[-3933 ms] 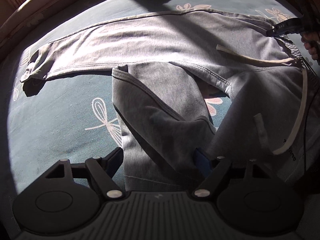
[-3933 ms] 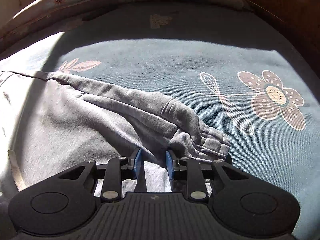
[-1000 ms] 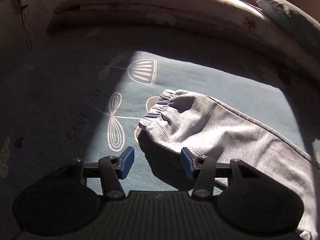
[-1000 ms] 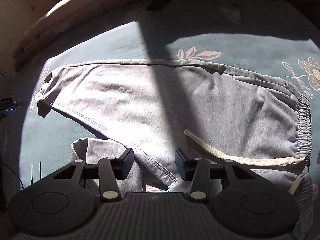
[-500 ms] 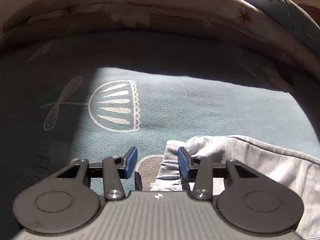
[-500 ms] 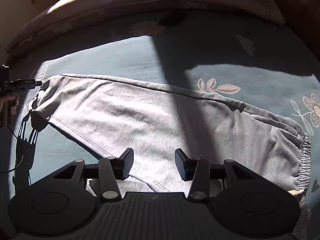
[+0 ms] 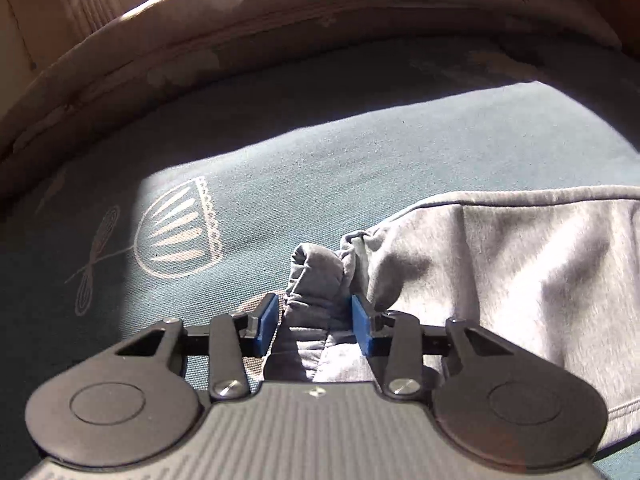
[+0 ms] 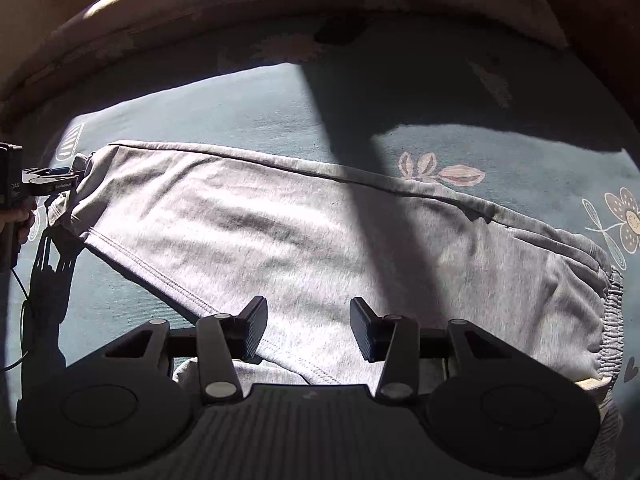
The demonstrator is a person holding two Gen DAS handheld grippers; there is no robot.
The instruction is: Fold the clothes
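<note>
Grey sweatpants (image 8: 320, 232) lie spread on the bed, elastic waistband (image 8: 608, 320) at the right. The leg (image 7: 520, 280) ends in a cuff (image 7: 316, 280), bunched upright between the blue pads of my left gripper (image 7: 314, 322). Its jaws are closing and pinch the cuff. The right wrist view shows that left gripper (image 8: 60, 178) at the far left edge, on the leg's end, with a hand (image 8: 16, 220) on its handle. My right gripper (image 8: 308, 328) hovers open above the inner leg seam, with nothing between its pads.
The blue bedspread (image 7: 360, 152) with printed flowers and dragonflies covers the bed. A padded beige border (image 7: 280, 32) curves along the far side. A thin cable (image 8: 20, 300) hangs at the left. A drawstring end (image 8: 592, 383) pokes out by the waistband.
My left gripper has dropped onto the leg's cuff and its jaws have narrowed around it, bunching the fabric. The right gripper has slid over the pants, then held still.
</note>
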